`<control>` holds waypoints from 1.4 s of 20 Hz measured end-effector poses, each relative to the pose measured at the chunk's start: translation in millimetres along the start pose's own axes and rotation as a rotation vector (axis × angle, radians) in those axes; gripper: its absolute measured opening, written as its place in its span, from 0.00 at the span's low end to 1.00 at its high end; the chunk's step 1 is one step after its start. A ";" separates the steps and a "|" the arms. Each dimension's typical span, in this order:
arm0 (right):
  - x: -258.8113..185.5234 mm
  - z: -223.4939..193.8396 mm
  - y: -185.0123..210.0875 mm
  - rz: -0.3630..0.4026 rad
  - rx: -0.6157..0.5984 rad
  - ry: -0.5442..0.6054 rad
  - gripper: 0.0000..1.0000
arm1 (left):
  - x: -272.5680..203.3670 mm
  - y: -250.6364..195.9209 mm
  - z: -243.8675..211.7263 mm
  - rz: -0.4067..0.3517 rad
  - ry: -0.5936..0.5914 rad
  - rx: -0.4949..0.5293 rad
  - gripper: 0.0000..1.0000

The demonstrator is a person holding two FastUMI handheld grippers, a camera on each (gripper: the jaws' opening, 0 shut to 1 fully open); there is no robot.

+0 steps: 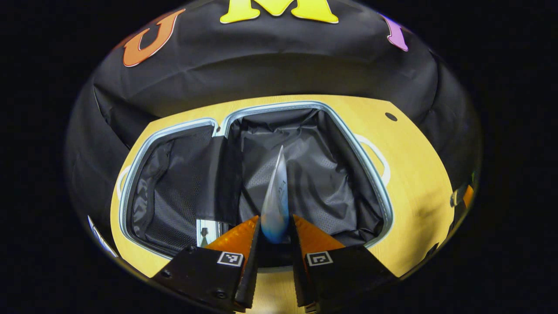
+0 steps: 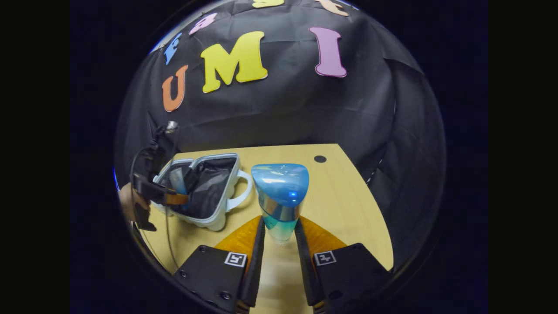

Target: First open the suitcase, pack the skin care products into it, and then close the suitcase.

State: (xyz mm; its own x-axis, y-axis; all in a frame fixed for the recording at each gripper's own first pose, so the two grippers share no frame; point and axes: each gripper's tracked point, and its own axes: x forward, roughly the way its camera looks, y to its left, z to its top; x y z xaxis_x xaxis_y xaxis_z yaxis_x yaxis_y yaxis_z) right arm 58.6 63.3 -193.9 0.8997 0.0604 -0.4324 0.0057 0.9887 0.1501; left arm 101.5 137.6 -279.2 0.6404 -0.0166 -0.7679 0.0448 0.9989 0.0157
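Between my left gripper (image 1: 275,231) jaws I am holding a slim pale-blue tube (image 1: 276,205), both fingers pressing on its lower end while its thin tip is pointing out over the open suitcase (image 1: 301,109). That case is lying flat on the yellow bench (image 1: 418,183), both halves showing their dark lining, and the tube is hanging above the right-hand half. In the right gripper view, my right gripper (image 2: 280,237) is closing its jaws on a blue bottle (image 2: 280,192) (wide rounded cap on top, clearer narrow base between the fingers), which is standing upright just beside the suitcase (image 2: 218,220) handle. Farther off to the left I am seeing the left gripper (image 2: 174,198) reaching over the case with a hand (image 2: 127,201) behind it; whether the bottle's base is touching the bench I cannot quite tell.
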 end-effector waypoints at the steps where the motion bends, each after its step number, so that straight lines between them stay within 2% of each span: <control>1: -5.7 -7.2 3.7 -0.006 -0.006 0.010 0.39 | 5.1 1.0 -4.2 0.002 0.032 0.001 0.39; 5: -15.0 -20.8 9.6 -0.028 0.003 0.033 0.39 | 16.9 2.5 0.9 0.020 0.063 0.044 0.39; 9: -16.7 -12.7 13.0 -0.047 0.001 0.026 0.39 | 27.6 2.6 12.8 0.048 0.059 0.072 0.39; 12: -15.1 -0.4 25.2 -0.036 -0.014 0.012 0.39 | 33.1 4.6 5.0 0.058 0.100 0.047 0.42; 13: -13.6 2.6 30.1 -0.033 -0.026 0.011 0.39 | 36.2 6.3 3.2 0.056 0.103 0.036 0.50; 14: -11.8 6.2 35.7 -0.027 -0.039 0.010 0.39 | 35.7 5.6 4.5 0.046 0.090 0.021 0.45; 16: -6.2 13.8 53.6 -0.004 -0.065 0.012 0.39 | 27.2 -0.9 15.8 0.009 0.025 -0.002 0.51; 18: 0.8 19.9 73.9 0.028 -0.075 0.018 0.39 | 11.2 -5.5 31.9 -0.035 -0.072 -0.006 0.73; 19: 6.5 22.7 85.5 0.050 -0.071 0.024 0.39 | 1.3 -7.3 39.4 -0.053 -0.118 -0.007 0.69; 21: 20.8 27.5 106.9 0.081 -0.065 0.040 0.39 | -20.5 -7.0 48.0 -0.079 -0.195 -0.007 0.79; 24: 47.3 37.9 139.2 0.120 -0.092 0.055 0.37 | -53.8 -0.9 58.1 -0.104 -0.312 -0.020 0.86; 28: 86.3 35.8 173.9 0.166 -0.115 0.105 0.39 | -89.2 32.3 51.5 -0.066 -0.431 -0.045 0.90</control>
State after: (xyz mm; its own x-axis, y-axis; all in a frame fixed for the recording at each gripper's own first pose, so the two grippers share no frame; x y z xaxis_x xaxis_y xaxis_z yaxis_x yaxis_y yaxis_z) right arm 152.8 235.5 -173.2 0.8334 0.2320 -0.5016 -0.1941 0.9727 0.1272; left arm 85.3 169.1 -177.3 0.8990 -0.0885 -0.4289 0.0695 0.9958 -0.0597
